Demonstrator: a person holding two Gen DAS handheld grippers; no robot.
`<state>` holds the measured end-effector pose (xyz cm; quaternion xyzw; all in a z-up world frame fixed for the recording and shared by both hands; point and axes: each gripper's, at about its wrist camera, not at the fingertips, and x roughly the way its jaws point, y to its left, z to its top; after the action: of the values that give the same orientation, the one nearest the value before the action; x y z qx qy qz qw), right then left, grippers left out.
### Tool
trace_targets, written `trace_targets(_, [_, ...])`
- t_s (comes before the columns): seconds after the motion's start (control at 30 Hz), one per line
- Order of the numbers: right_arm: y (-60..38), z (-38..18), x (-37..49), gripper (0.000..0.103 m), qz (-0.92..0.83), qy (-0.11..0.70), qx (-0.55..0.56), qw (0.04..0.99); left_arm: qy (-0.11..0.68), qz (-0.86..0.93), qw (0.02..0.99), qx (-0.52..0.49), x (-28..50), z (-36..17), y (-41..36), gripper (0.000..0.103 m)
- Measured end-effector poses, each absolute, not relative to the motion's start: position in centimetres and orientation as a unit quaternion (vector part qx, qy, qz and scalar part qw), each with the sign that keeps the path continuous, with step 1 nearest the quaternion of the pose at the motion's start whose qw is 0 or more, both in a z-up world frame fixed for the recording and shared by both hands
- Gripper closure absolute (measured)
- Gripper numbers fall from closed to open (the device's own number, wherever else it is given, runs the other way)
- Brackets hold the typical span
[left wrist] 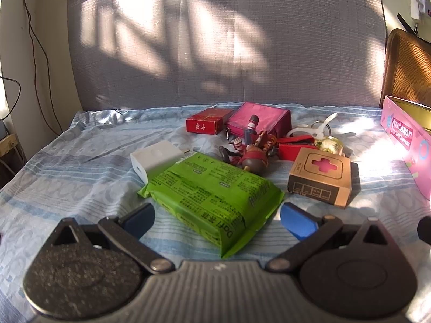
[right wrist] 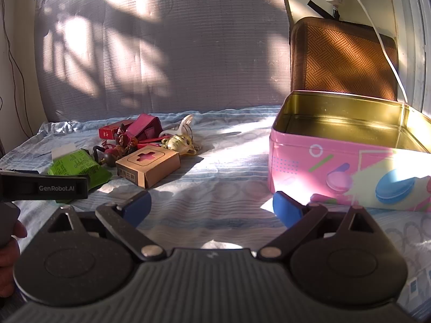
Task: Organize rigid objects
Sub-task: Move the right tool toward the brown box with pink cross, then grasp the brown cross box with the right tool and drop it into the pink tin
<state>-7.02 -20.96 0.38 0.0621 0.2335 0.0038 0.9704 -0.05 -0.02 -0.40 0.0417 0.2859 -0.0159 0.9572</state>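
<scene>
My left gripper (left wrist: pixel 216 219) is open, its blue pads either side of the near end of a green wipes pack (left wrist: pixel 212 202) lying on the bed. Behind the pack lie a white charger block (left wrist: pixel 155 160), a toy figure (left wrist: pixel 250 150), a brown cardboard box with a pink cross (left wrist: pixel 320 176), a red card box (left wrist: pixel 206 123), a magenta pouch (left wrist: pixel 260 118) and keys with a gold trinket (left wrist: pixel 327 141). My right gripper (right wrist: pixel 211 208) is open and empty, hovering left of the open pink macaron tin (right wrist: pixel 336 167). The pile (right wrist: pixel 140 150) shows at its left.
The bed has a blue patterned sheet (left wrist: pixel 67 167) and a grey backrest (left wrist: pixel 215 40). The tin's brown woven lid (right wrist: pixel 344 59) stands upright behind it. Cables hang on the left wall (left wrist: pixel 35 48). A white charger cable (right wrist: pixel 385 45) hangs at the right.
</scene>
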Motion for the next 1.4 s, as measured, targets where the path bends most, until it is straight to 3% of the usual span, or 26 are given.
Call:
trace_targets(0.4, [-16.1, 1.8, -1.3, 0.006, 0.192, 0.231, -0.070, 0.951, 0.255, -0.069, 0.961, -0.087, -0.1, 0.6, 4.1, 0.000])
trace_targets(0.57, [-14.2, -1.1, 5.4, 0.008, 0.207, 0.308, -0.089, 0.924, 0.270, -0.081, 0.951, -0.125, 0.6, 0.4, 5.3, 0.007])
trace_targets(0.67, [-15.6, -1.4, 5.9, 0.028, 0.228, 0.326, -0.031, 0.917, 0.271, -0.102, 0.949, -0.125, 0.6, 0.2, 5.0, 0.018])
trace_targets(0.73, [-16.0, -1.3, 3.8, 0.049, 0.226, 0.326, -0.042, 0.917, 0.266, -0.128, 0.948, -0.120, 0.4, 0.1, 4.5, 0.024])
trace_targets(0.77, [-16.5, -1.3, 2.2, 0.070, 0.227, 0.325, -0.045, 0.917, 0.258, -0.149, 0.948, -0.113, 0.1, 0.1, 4.0, 0.026])
trace_targets(0.8, [-17.0, -1.2, 0.8, 0.100, 0.230, 0.328, -0.040, 0.916, 0.259, -0.167, 0.945, -0.108, 0.0, 0.1, 3.6, 0.027])
trace_targets(0.93, [-19.6, -1.1, -4.8, 0.100, 0.213, 0.329, -0.050, 0.919, 0.244, -0.237, 0.939, -0.052, -0.7, 0.5, 0.2, 0.024])
trace_targets(1.0, [-20.0, -0.9, -5.9, 0.096, 0.204, 0.327, -0.059, 0.921, 0.228, -0.215, 0.950, 0.007, -0.4, 1.6, -2.3, 0.008])
trace_targets(1.07, [-19.8, -0.6, -5.3, 0.095, 0.197, 0.317, -0.068, 0.925, 0.245, -0.208, 0.945, 0.058, 1.4, 2.8, -4.4, 0.007])
trace_targets(1.23, [-19.0, -0.6, -0.9, 0.087, 0.186, 0.315, -0.022, 0.930, 0.343, -0.190, 0.920, 0.022, 6.1, 2.4, -3.8, 0.022])
trace_targets(1.33, [-18.1, -1.0, 2.0, 0.064, 0.191, 0.326, 0.014, 0.926, 0.385, -0.206, 0.900, -0.008, 7.8, 1.1, -3.3, 0.034])
trace_targets(1.37, [-17.5, -1.2, 3.1, 0.058, 0.191, 0.331, 0.018, 0.924, 0.403, -0.215, 0.890, -0.020, 8.2, 0.4, -3.4, 0.046])
trace_targets(1.4, [-17.0, -1.4, 3.6, 0.059, 0.192, 0.335, 0.019, 0.922, 0.400, -0.213, 0.891, -0.035, 8.2, 0.2, -3.3, 0.047])
